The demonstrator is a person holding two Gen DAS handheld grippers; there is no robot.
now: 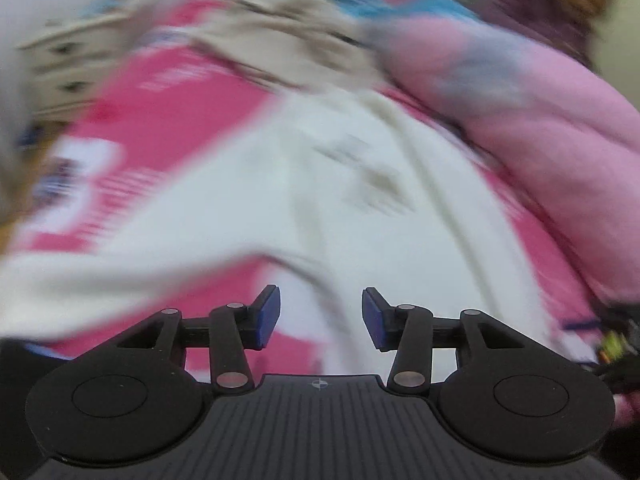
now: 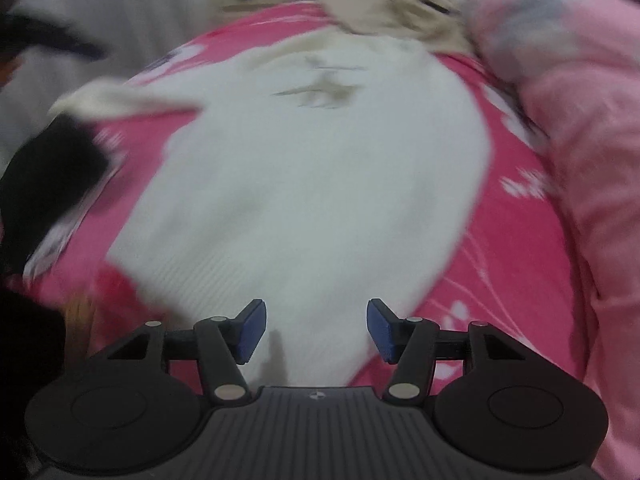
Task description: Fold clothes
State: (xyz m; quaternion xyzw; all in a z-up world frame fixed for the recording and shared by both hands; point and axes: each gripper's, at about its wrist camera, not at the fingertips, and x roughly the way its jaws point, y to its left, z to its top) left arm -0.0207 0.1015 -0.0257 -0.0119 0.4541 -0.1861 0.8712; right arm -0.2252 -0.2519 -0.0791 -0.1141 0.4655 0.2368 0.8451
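A white knit sweater lies spread on a bright pink sheet with white flower prints; both views are blurred. A sleeve of it stretches to the left in the left wrist view. My left gripper hangs open over the sweater's near edge and the sheet, with nothing between its blue pads. In the right wrist view the sweater fills the middle, with a faint grey-brown print near its far end. My right gripper is open above the near hem, and its jaws are empty too.
A pale pink padded garment or quilt is heaped along the right. Beige clothes are piled at the far end. A cream chest of drawers stands beyond the bed. A black blurred shape sits at the left edge.
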